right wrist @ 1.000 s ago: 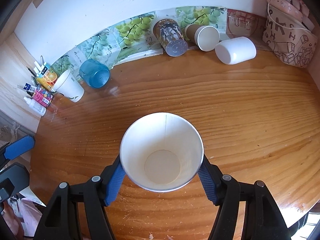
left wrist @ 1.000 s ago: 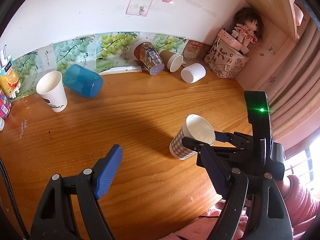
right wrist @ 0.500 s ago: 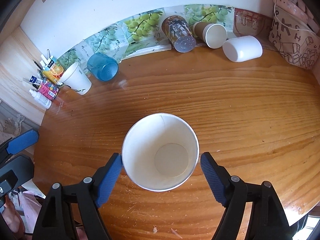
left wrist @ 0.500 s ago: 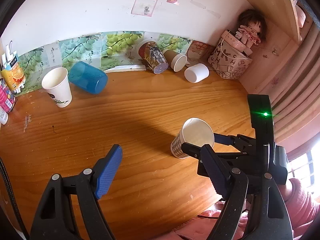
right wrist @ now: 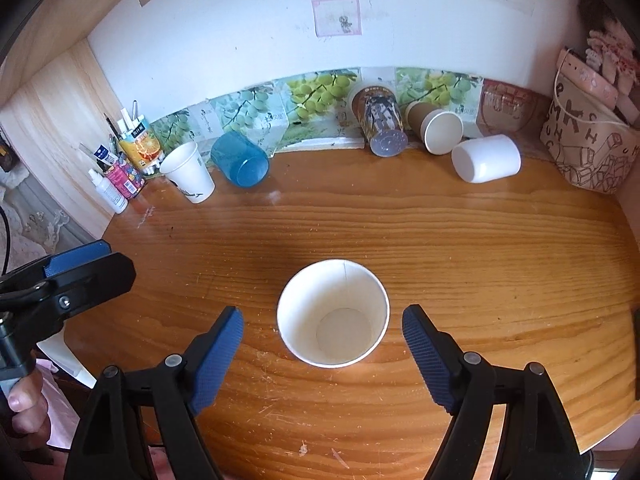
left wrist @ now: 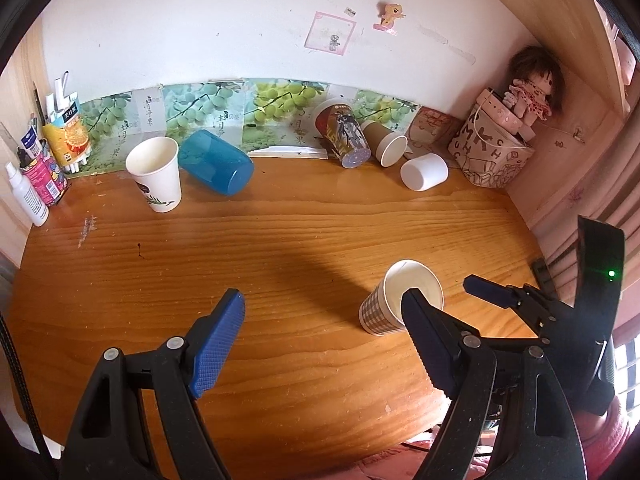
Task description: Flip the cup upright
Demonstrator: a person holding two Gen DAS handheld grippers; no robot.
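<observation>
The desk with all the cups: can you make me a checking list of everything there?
Surface: wooden desk, scratched near the front edge.
Job's things: checked paper cup stands upright, mouth up, free of both grippers.
Clutter: white paper cup upright; blue cup, printed cup, brown cup and white cup lie on their sides.
Grippers: right gripper open, pads apart from the cup; left gripper open, empty.
Cables: black cable at the left edge.
Surroundings: doll, patterned bag, pen holder.

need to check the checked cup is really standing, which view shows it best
Left wrist view: the checked cup shows its side, base on the table, though a finger covers part. Right wrist view looks down into it, hiding the base.
</observation>
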